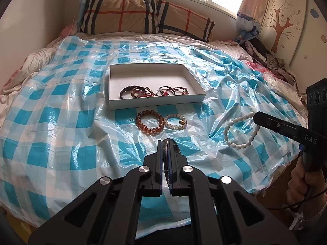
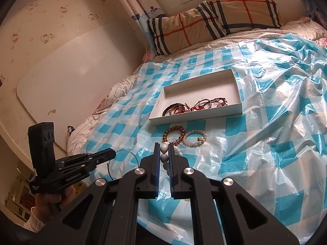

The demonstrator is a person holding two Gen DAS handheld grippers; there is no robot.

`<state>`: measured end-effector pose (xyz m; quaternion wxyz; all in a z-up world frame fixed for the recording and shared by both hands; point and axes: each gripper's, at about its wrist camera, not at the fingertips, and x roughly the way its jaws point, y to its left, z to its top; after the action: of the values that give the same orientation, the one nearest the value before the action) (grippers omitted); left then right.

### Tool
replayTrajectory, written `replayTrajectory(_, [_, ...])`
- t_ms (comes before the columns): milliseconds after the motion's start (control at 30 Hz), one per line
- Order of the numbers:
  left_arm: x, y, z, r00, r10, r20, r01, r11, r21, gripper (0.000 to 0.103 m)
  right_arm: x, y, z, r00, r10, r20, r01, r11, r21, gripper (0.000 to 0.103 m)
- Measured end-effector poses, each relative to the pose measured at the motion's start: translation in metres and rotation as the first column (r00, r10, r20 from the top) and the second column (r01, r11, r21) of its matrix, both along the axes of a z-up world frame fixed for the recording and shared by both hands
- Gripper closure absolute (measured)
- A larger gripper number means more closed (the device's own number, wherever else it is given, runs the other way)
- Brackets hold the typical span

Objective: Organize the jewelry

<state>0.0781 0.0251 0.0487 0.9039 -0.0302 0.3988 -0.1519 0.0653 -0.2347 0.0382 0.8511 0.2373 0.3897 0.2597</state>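
Holding a thin dark bangle (image 1: 170, 143) tight, the left gripper (image 1: 166, 145) hangs above the bed. The right gripper (image 2: 164, 153) squeezes a white bead bracelet (image 1: 238, 130). Two more bead bracelets (image 1: 150, 122) lie just beside the white box (image 1: 114, 102).

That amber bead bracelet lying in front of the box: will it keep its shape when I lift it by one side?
Probably not. The amber bead bracelet looks strung, so it should sag into a drooping loop like the white bead bracelet. Its glossy round beads may slip between flat pads.
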Motion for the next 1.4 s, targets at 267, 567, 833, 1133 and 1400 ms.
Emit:
replayTrajectory(267, [-0.015,0.0,0.014,0.999,0.022,0.039,-0.023,0.999,0.03,0.099,-0.018,0.006,0.011,0.999,0.007,0.031,-0.008,1.0,0.017,0.094])
replayTrajectory(567, [-0.033,-0.008,0.03,0.996,0.017,0.086,-0.023,0.997,0.07,0.099,-0.032,0.006,0.018,0.999,0.003,0.044,-0.005,0.999,0.047,0.094])
replayTrajectory(833, [-0.048,-0.012,0.043,0.992,0.032,0.126,-0.042,0.996,0.077,0.099,-0.041,0.009,0.029,0.998,0.005,0.066,-0.009,0.999,0.054,0.094])
replayTrajectory(1133, [-0.053,-0.01,0.046,0.99,0.031,0.136,-0.038,0.998,0.049,0.099,-0.041,0.017,0.033,0.998,0.011,0.068,-0.015,0.999,0.045,0.094])
replayTrajectory(1400, [-0.052,-0.009,0.044,0.991,0.037,0.13,-0.043,0.998,0.045,0.099,-0.036,0.026,0.032,0.998,0.025,0.064,-0.028,0.999,0.043,0.095])
